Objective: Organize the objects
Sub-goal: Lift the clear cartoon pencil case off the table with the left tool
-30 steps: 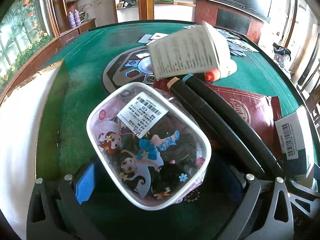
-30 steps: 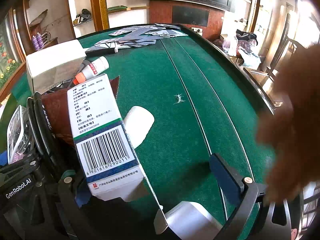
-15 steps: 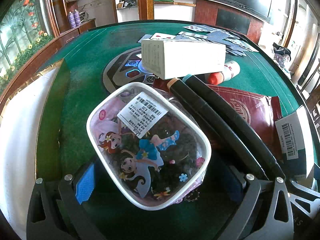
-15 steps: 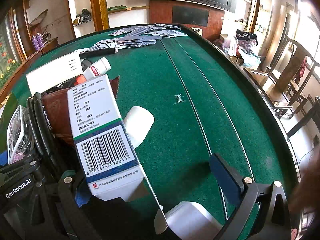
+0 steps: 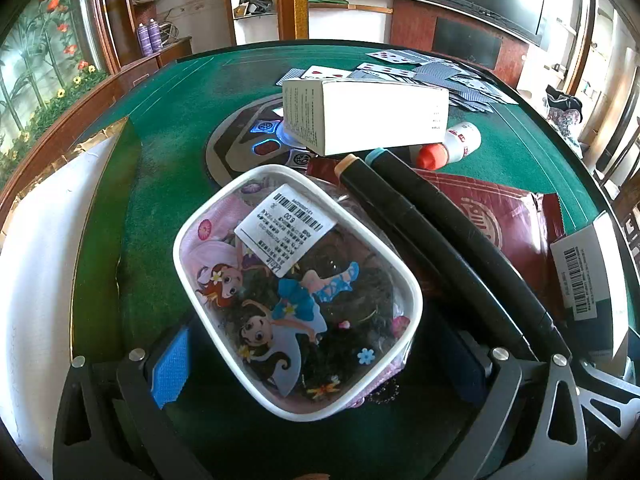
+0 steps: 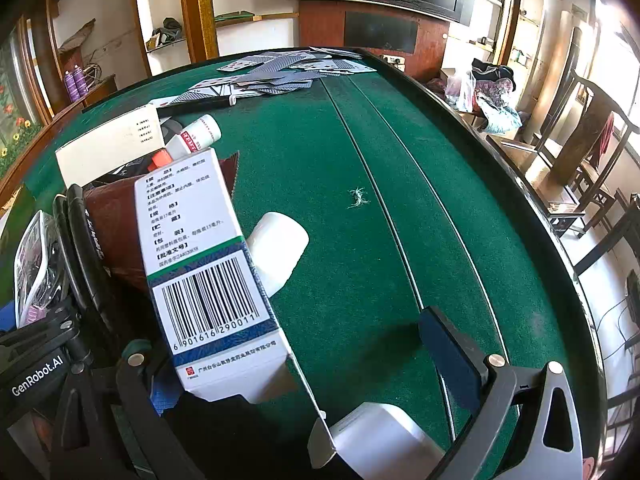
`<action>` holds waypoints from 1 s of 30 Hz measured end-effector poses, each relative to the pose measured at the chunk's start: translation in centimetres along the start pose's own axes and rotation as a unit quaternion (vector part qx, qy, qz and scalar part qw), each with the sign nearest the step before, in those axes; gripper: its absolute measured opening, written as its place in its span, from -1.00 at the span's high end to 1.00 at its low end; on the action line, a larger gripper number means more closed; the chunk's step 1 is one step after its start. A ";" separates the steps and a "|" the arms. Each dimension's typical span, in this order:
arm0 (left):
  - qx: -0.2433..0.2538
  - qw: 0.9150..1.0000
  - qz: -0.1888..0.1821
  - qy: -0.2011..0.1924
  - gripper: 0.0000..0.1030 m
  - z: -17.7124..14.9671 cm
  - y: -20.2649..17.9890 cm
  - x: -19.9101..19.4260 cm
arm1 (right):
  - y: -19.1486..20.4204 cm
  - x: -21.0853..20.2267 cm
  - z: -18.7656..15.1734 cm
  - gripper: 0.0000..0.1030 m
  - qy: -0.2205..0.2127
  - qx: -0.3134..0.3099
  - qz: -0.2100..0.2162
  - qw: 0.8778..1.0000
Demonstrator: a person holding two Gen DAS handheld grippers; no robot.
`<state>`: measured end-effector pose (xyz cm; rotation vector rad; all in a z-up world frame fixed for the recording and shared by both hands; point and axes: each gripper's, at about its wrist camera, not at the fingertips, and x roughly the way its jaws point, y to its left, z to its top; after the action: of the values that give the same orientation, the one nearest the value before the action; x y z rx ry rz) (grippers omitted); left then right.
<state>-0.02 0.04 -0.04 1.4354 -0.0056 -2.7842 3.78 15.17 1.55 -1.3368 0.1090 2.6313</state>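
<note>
A green felt-covered card surface point(image 5: 168, 128) sits mid-tidy, with a loose cluster of household items gathered at its near edge. The left hand-held gripper point(image 5: 320, 360) has its blue-padded fingers spread wide on either side of a clear plastic pouch with a white rim and cartoon fairy print point(image 5: 298, 292); whether the pads actually press the pouch cannot be told. Just beyond it lie two black marker pens with coloured end caps point(image 5: 432, 240) across a dark red foil packet point(image 5: 500, 216), a long white cardboard box point(image 5: 364, 116) and a small white dropper bottle with an orange cap point(image 5: 452, 148).

The right hand-held gripper point(image 6: 304, 364) is also wide open, with a white and blue-green medicine carton bearing a barcode point(image 6: 200, 264) leaning against its left finger, apparently not clamped. A white plastic object point(image 6: 380, 436) sits at the bottom edge between the fingers, its nature unclear.

The grouping looks partly done. Scattered playing cards point(image 6: 280, 68) at the far side remain spread out, well apart from the cluster, and the gathered items still overlap untidily, so much sorting appears to remain.
</note>
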 end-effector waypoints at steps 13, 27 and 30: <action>0.013 1.000 -0.009 0.015 -0.99 -0.2 -0.3 -0.3 | 0.1 -0.1 -0.1 -1.00 0.000 0.000 0.000 1.000; 0.042 0.998 -0.029 0.021 -0.99 -2.9 0.0 -2.4 | 0.4 -1.2 -1.5 -1.00 0.052 -0.064 0.043 0.996; 0.043 0.998 -0.030 0.024 -0.99 -3.0 0.2 -2.5 | 0.3 -1.6 -1.9 -1.00 0.039 -0.075 0.050 0.995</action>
<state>3.92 -0.12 0.25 1.5458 -0.0844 -2.8304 6.17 14.35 1.69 -1.5210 -0.0113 2.7156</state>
